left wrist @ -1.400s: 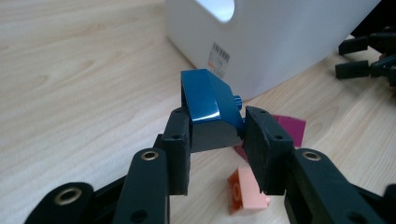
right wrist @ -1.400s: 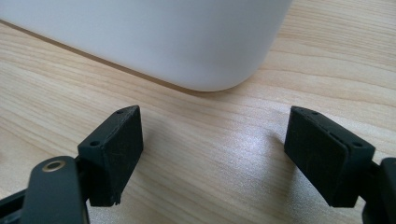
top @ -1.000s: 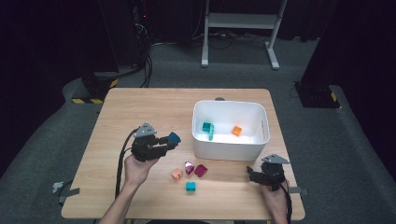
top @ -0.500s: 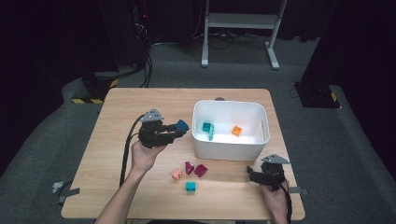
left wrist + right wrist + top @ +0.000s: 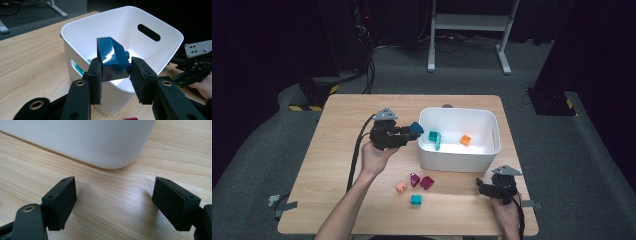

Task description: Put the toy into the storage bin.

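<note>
My left gripper (image 5: 410, 133) (image 5: 115, 72) is shut on a dark blue block (image 5: 415, 127) (image 5: 112, 58), held in the air at the left rim of the white bin (image 5: 484, 160) (image 5: 75, 27). Inside the bin lie a teal block (image 5: 435, 138) and an orange block (image 5: 466, 140). My right gripper (image 5: 482, 186) (image 5: 113, 203) rests low on the table near the bin's front right corner (image 5: 110, 157), jaws wide apart with nothing between them. The other hand's gripper (image 5: 195, 67) shows beyond the bin in the left gripper view.
On the wooden table (image 5: 332, 150) in front of the bin lie a peach block (image 5: 401, 187), two magenta blocks (image 5: 414, 179) (image 5: 427, 182) and a teal block (image 5: 416, 200). A white stand (image 5: 467, 30) is on the floor behind the table.
My left gripper has carried the dark blue block up and to the right, from over the table's middle to the bin's left rim. The right gripper has stayed put.
</note>
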{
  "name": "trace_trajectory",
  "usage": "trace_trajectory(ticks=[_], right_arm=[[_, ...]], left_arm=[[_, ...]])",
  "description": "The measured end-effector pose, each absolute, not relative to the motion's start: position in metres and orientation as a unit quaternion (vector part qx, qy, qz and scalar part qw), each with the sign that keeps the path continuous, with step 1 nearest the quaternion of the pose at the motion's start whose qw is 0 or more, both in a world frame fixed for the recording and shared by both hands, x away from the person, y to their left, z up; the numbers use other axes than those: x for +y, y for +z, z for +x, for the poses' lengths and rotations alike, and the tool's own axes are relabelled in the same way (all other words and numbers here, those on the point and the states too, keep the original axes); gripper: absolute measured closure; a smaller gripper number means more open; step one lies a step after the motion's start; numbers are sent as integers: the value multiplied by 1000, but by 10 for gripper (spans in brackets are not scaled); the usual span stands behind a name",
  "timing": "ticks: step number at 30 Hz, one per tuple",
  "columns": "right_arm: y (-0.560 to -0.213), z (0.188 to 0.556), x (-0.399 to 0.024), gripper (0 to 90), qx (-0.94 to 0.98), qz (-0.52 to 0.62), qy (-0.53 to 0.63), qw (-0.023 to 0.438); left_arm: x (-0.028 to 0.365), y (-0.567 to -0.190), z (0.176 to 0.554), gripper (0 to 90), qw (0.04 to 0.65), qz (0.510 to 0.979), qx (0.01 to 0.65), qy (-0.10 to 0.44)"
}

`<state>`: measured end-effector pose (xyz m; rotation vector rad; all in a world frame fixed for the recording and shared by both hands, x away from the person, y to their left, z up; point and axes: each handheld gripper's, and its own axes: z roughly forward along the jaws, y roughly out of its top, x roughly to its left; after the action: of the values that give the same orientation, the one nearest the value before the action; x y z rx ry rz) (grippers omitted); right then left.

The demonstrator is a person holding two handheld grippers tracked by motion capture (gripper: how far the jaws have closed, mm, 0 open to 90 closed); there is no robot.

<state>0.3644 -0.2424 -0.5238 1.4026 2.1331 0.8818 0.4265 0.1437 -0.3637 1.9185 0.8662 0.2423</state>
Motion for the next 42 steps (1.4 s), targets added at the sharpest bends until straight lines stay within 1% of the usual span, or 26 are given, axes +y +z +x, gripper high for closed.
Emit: trace_trajectory(ticks=[11, 26, 27, 30, 32, 36, 42], right_arm=[[-524, 364, -242, 193, 771, 507, 319, 219], [-524, 364, -242, 193, 771, 507, 319, 219], [-524, 364, -242, 193, 771, 507, 319, 219], [-524, 364, -242, 193, 771, 507, 319, 219], [-524, 364, -242, 193, 771, 507, 319, 219], [-524, 364, -242, 193, 771, 506, 319, 219], [-524, 364, -242, 193, 771, 506, 319, 219]], left_arm=[[125, -365, 442, 623, 481, 796, 356, 91], [102, -371, 453, 616, 474, 806, 345, 87], [102, -371, 453, 609, 475, 805, 346, 85], [101, -373, 454, 510, 470, 807, 347, 87], [101, -372, 454, 461, 467, 807, 348, 91], [102, -370, 450, 415, 466, 808, 347, 100], [111, -369, 438, 385, 467, 805, 346, 116]])
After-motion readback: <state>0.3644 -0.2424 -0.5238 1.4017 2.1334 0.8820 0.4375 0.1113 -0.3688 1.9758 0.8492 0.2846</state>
